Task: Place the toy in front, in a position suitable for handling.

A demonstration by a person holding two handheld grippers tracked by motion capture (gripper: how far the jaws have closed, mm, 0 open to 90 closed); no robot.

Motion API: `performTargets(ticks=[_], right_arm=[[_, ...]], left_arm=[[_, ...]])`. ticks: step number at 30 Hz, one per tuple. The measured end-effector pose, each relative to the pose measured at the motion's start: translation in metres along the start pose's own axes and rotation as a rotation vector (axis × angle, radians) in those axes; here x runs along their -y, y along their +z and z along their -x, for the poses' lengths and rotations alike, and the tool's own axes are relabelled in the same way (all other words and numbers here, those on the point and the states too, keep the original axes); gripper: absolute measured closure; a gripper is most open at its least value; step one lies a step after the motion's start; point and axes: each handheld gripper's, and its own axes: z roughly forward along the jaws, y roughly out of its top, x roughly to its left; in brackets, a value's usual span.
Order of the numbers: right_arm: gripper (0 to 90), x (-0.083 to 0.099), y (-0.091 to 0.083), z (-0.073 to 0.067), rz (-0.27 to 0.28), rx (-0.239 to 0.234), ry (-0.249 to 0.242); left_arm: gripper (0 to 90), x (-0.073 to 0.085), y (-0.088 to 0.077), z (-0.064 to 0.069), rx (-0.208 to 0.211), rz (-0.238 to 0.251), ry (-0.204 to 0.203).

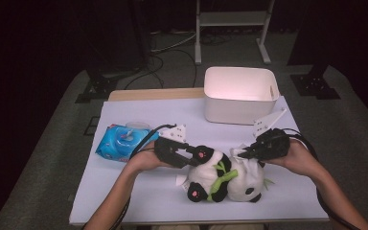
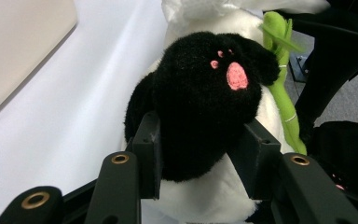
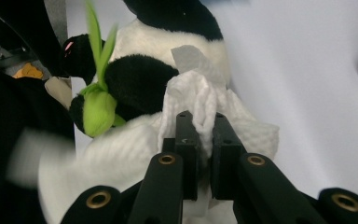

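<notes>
lying on the white table [image 1: 124, 191], one plush panda [image 1: 223, 179] sits between two grippers. the left gripper [image 1: 191, 158] is clamped on its black paw [image 2: 200, 102]; the right gripper [image 1: 242, 152] pinches a white wipe [image 3: 205, 100] against the panda's body. one white bin [image 1: 239, 96] stands behind, seemingly empty, though glare washes out its inside. one blue wipes pack [image 1: 122, 141] lies just left of the left gripper.

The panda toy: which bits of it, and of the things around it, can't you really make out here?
- Panda toy face: high view, turned away and too small.
- Its black paw base: left gripper view, covered by the left gripper jaws.
- White wipe lower end: right gripper view, pinched inside the right gripper.
- Blue wipes pack print: high view, too small.
</notes>
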Motion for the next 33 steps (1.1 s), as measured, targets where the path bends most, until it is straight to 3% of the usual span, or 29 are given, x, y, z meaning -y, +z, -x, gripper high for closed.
performTargets(ticks=[5, 13, 17, 21, 27, 33], right_arm=[[83.4, -0.002, 0.003, -0.003, 0.01, -0.013, -0.008], [83.4, -0.034, 0.028, -0.012, -0.005, -0.053, -0.083], [83.3, -0.04, 0.029, -0.013, -0.02, -0.053, -0.095], [83.3, -0.024, 0.017, -0.01, -0.024, -0.033, -0.061], [83.2, 0.013, -0.009, -0.006, 0.028, -0.002, 0.021], [83.0, 0.044, -0.02, -0.004, 0.041, 0.02, 0.083]], left_arm=[[57.2, -0.002, 0.001, 0.0, 0.0, 0.0, -0.001], [57.3, -0.005, 0.001, 0.0, -0.013, -0.016, 0.009], [57.4, -0.004, -0.001, 0.0, -0.011, -0.024, 0.003], [57.3, -0.004, -0.003, 0.0, -0.011, -0.037, 0.004], [57.1, -0.005, -0.003, -0.002, -0.006, -0.051, -0.006], [57.0, -0.007, -0.002, -0.003, -0.003, -0.063, -0.015]])
